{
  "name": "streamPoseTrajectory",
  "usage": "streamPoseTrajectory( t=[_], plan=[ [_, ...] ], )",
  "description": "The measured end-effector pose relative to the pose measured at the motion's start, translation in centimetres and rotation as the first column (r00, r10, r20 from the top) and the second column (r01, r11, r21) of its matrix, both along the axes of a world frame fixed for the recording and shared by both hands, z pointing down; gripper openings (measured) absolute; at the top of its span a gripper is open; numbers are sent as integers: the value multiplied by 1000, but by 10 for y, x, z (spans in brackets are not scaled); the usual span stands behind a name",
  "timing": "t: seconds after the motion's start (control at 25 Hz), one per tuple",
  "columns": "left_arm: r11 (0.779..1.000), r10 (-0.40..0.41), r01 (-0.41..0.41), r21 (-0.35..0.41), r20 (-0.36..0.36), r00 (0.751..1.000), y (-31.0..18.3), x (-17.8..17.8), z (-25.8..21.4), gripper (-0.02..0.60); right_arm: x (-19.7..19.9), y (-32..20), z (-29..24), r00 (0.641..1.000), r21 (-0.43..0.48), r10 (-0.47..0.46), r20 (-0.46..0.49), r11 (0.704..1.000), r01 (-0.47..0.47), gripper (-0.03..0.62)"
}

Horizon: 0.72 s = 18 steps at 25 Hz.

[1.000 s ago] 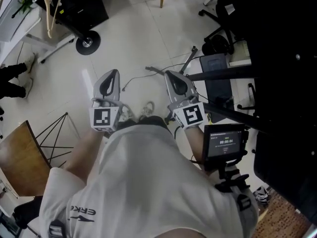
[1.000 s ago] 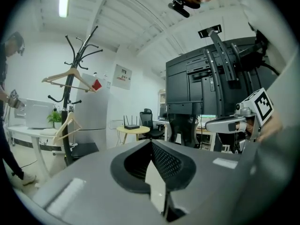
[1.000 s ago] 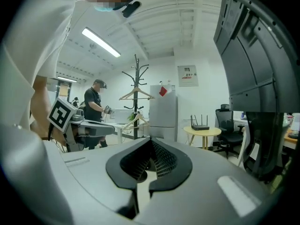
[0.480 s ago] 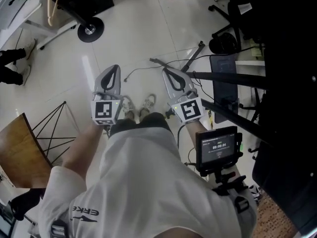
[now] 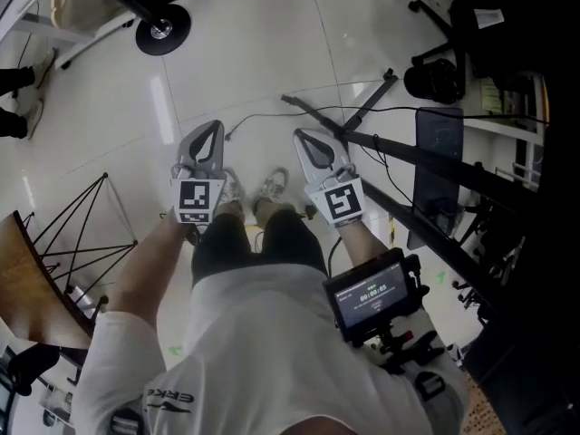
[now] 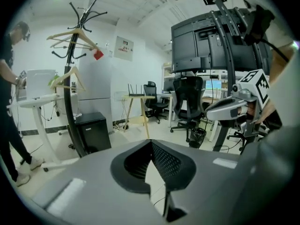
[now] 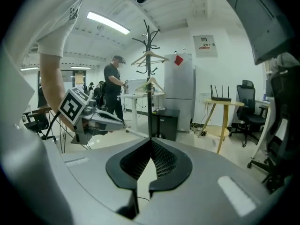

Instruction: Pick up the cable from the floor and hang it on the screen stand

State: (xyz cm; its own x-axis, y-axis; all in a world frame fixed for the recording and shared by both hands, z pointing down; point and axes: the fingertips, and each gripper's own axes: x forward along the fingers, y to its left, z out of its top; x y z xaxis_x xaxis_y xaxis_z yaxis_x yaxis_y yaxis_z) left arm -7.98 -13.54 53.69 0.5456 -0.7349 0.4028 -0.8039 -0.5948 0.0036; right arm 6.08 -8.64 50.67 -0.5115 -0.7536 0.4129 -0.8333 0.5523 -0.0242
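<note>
- Seen steeply from above, a person in a white shirt and dark shorts stands on a pale tiled floor (image 5: 237,53). Each hand holds a gripper out in front, and the two sit side by side above the shoes (image 5: 272,187).
- The left gripper (image 5: 207,128) is closed and empty. In the left gripper view its pads (image 6: 165,160) meet at the tips, with only floor showing through the small gap behind them.
- The right gripper (image 5: 300,137) is also closed, with nothing held. In the right gripper view its pads (image 7: 161,159) touch at the tips in the same way.
- The cable (image 5: 246,120) is thin and dark and lies on the floor, just beyond the two gripper tips in the head view. Its loose end is nearer the left gripper, and the rest runs right toward the screen stand. Neither gripper touches it.
- The screen stand (image 5: 370,103) spreads black legs and bars across the floor on the right, close to the right gripper (its upper part is too dark to make out).
- Both tools point forward and somewhat down toward the cable, most likely because the pick-up has not begun. Closed jaws suit the approach, and one pair will need to open before it can take the cable.
- Around the person there is a round coat stand base (image 5: 161,31) at upper left and a black wire frame (image 5: 68,229) at left. A small monitor (image 5: 372,295) sits at the person's waist.
</note>
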Motion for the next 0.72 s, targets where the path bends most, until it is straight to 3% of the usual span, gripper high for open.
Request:
streamPoseTrajectory(
  t=[0.24,0.52,0.72],
  plan=[
    [999,7,-6,-38,16,1000,-12,-2,132,2,7,-13,135,999,-43,-35,4,998,35,15],
    [997,68,-66,-46,36,997,-29,-10,289,2,12,-34,295,996,-59,-87,-15,995,86,18],
    [996,86,-86,-38,7,996,-43,-6,376,2,11,-48,380,996,-36,-92,-11,995,92,18]
  ],
)
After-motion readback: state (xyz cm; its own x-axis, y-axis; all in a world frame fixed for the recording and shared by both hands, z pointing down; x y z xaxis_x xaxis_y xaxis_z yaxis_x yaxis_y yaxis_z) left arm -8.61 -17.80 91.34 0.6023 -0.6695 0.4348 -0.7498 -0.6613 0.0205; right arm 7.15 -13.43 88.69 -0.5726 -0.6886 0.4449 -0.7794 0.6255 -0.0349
